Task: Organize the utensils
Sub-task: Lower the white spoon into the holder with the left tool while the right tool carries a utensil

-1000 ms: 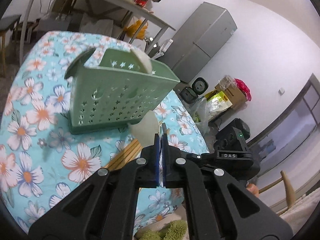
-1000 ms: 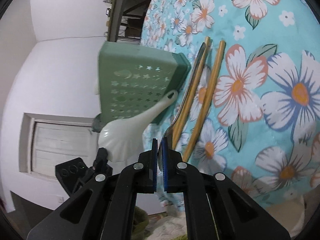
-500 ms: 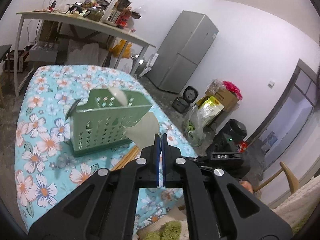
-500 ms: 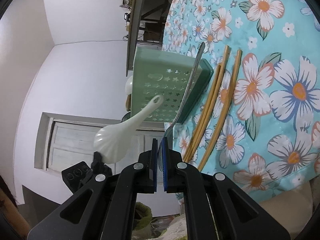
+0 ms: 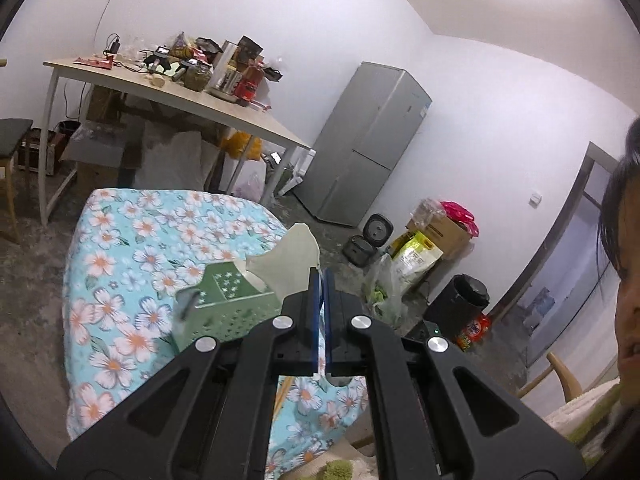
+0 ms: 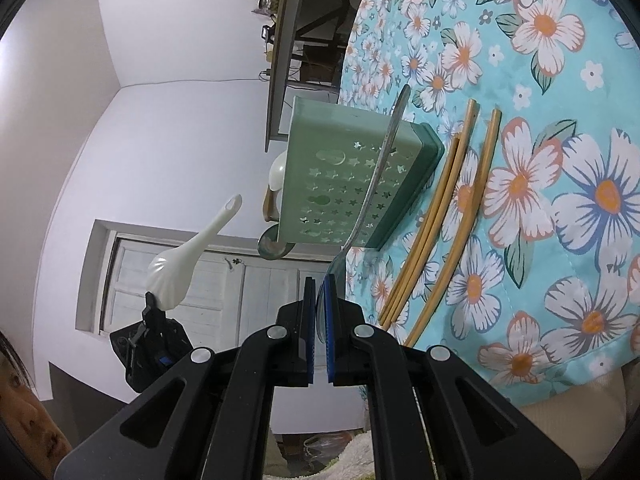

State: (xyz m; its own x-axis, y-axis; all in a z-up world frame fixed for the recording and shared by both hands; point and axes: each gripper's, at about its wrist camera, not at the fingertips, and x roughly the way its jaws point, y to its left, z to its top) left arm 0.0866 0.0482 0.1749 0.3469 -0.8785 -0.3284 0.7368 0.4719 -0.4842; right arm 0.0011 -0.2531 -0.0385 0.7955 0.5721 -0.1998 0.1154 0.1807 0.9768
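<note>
The left claw is clenched on the bowl of a white ceramic spoon, which it holds in the air; seen from the right wrist, the spoon's handle points up and away from that claw, clear of everything else. Below and ahead of the left claw stands the green utensil basket on the floral counter, with another pale spoon already standing inside it.

The right claw is clenched on the bowl of a metal spoon, whose long handle runs forward from the pads across the basket's star-punched side. Just to the right of this claw, wooden chopsticks lie flat on the counter beside the basket's base, two close together and one slightly apart.

Part of a person's face shows at the edge of both views
</note>
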